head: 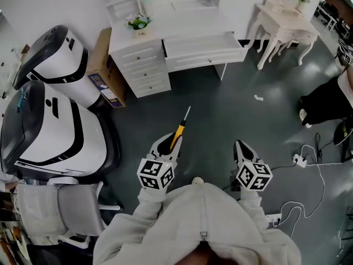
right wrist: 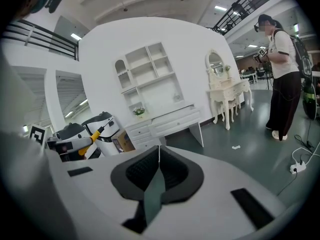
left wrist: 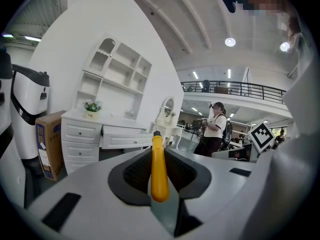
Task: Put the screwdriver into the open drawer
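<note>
We see bright, even light; ceiling lamps (left wrist: 230, 42) glare above the white desk (left wrist: 85, 130), and both gripper views warp toward dark rims.

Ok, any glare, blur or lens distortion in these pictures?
Head view: sharp, edges bowed, soft sheen on the floor. Left gripper view: heavy fisheye, black corners, ceiling lamp flaring, screwdriver crisp. Right gripper view: same fisheye, evenly lit.

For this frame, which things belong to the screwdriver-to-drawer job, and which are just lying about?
Job: screwdriver, held in the left gripper; open drawer.

Lying about: cardboard box; flower pot; dressing table; power strip; office chair.
</note>
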### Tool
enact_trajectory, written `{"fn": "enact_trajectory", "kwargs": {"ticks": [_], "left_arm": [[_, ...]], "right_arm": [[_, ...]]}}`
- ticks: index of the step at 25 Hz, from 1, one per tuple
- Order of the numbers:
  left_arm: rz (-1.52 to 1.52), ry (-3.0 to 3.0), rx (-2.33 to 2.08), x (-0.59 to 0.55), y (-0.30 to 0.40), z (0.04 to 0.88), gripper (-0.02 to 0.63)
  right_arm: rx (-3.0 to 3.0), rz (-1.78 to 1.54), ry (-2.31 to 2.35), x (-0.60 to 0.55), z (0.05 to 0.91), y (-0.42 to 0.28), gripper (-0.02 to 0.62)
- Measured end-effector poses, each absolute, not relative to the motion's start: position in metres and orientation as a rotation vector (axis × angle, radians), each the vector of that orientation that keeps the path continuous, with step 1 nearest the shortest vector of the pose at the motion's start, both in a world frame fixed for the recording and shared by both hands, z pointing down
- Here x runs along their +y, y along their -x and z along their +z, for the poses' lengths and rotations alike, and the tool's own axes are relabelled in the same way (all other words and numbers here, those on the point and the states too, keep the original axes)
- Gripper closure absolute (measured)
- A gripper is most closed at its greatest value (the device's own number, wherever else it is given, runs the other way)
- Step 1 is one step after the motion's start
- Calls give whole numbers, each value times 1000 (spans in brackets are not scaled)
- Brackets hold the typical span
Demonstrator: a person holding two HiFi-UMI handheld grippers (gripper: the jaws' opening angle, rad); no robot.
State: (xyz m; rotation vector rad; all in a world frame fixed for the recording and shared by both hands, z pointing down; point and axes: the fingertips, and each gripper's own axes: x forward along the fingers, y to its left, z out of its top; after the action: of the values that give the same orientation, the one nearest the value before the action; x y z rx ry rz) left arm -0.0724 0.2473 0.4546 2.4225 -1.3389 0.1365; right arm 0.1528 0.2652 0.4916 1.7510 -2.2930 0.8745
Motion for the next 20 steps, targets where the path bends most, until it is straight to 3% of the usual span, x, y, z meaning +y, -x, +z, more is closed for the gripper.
{"fn": "enact_trajectory", "kwargs": {"ticks": [20], "left_arm": [[149,-2383,-1365,254,60,464,521]], "right_arm": [[-2286,938,-1715,274,507,-165,561]]}}
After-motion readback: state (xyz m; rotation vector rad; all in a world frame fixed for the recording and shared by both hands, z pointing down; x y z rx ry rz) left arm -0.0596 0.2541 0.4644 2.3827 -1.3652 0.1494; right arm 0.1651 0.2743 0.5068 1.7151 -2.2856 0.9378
